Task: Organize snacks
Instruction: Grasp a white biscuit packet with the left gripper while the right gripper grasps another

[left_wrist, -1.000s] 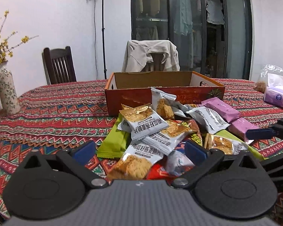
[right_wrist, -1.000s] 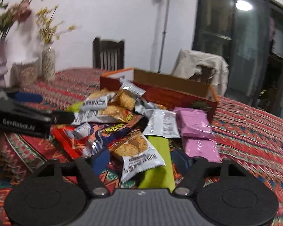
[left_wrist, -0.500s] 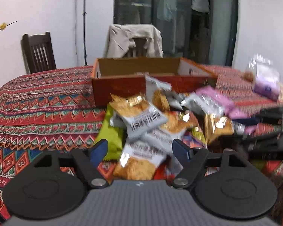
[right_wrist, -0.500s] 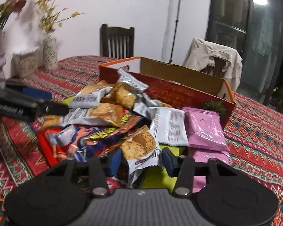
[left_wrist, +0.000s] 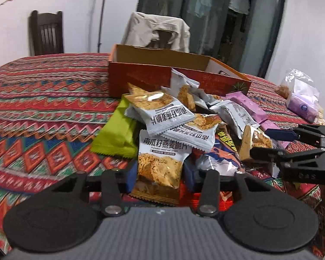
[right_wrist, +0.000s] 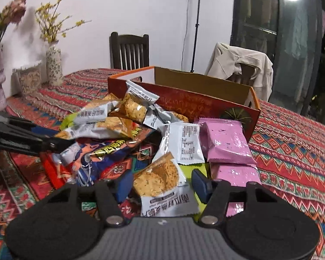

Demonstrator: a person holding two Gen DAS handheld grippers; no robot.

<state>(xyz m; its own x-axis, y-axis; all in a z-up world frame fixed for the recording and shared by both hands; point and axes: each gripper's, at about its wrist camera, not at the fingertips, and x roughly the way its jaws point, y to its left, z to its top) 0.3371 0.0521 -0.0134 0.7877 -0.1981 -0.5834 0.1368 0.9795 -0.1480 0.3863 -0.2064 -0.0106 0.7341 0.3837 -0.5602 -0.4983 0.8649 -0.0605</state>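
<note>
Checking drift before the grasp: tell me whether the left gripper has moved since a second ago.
Yes. The left gripper has closed in on the snack pile; the red cardboard box looms larger, and its jaws have been closing around a grey oat-crisp packet.

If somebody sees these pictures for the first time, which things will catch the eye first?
A pile of snack packets lies on the patterned tablecloth, in front of an open orange cardboard box. Nearest, each view shows an oat-crisp packet between blue gripper pads: left gripper, right gripper.

Counted: two pink snack packs (right_wrist: pixel 226 142), two green packs (left_wrist: pixel 117 132), one open cardboard box (right_wrist: pixel 197 99), two vases (right_wrist: pixel 54 65).
</note>
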